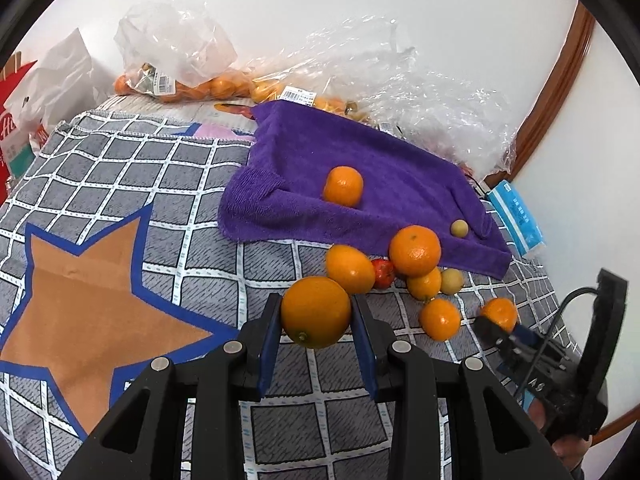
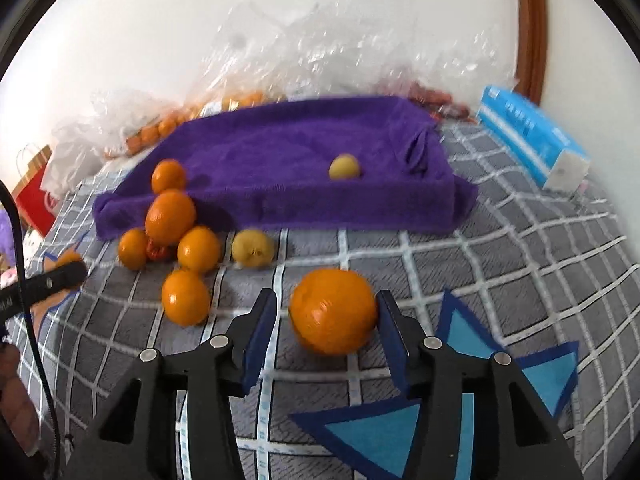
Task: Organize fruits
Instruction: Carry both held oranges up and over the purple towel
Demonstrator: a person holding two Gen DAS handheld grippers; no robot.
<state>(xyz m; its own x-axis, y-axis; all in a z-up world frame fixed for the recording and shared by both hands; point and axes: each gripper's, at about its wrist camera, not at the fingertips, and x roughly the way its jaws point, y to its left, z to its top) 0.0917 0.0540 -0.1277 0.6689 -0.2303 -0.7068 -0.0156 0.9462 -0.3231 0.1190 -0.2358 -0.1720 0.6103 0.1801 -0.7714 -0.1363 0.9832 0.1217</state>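
Observation:
My left gripper [image 1: 316,312] is shut on a large orange [image 1: 315,311] and holds it above the grey checked cloth [image 1: 120,168]. My right gripper [image 2: 326,312] is open around another orange [image 2: 333,310]; its right pad touches the fruit and a gap shows at the left pad. A purple towel [image 1: 360,184] carries one orange [image 1: 343,186] and a small yellow-green fruit [image 1: 459,228]. Several oranges [image 1: 415,251], a red fruit [image 1: 383,273] and a yellow fruit [image 2: 253,248] cluster at the towel's front edge.
Clear plastic bags [image 1: 180,52] with more oranges lie along the white wall behind the towel. A blue tissue pack [image 2: 532,140] sits at the right. A red paper bag [image 2: 36,192] stands at the far left. Star [image 1: 92,300] and triangle patches mark the cloth.

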